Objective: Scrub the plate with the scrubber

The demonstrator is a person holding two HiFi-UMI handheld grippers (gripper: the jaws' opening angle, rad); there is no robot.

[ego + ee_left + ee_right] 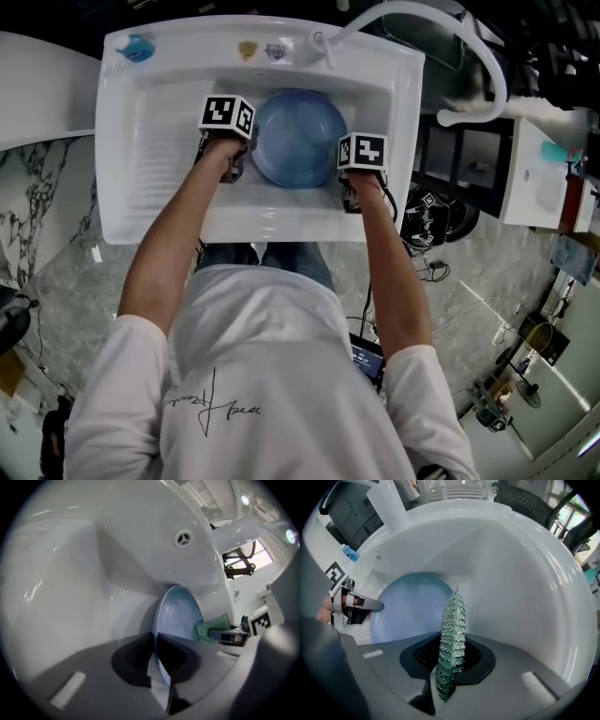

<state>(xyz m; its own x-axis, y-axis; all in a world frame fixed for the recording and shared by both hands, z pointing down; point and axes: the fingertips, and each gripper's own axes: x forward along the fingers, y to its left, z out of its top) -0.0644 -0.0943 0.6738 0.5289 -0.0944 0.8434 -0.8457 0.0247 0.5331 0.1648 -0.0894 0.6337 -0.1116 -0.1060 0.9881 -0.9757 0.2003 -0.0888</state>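
A pale blue plate (298,136) lies in the white sink (169,178), between both grippers. My left gripper (232,167) is shut on the plate's left rim; in the left gripper view the plate (177,618) stands edge-on between the jaws (155,656). My right gripper (350,192) is shut on a green sparkly scrubber (451,644), which stands upright between its jaws at the plate's right edge. From the right gripper view the plate (410,609) shows to the left with the left gripper (354,604) clamped on its far rim. The scrubber (212,627) also peeks out behind the plate in the left gripper view.
The white faucet (441,37) arches over the sink's back right corner. A blue item (138,47) and small stickers (247,49) sit on the back ledge. An overflow hole (183,538) marks the basin wall. Cables and equipment (431,220) lie on the floor to the right.
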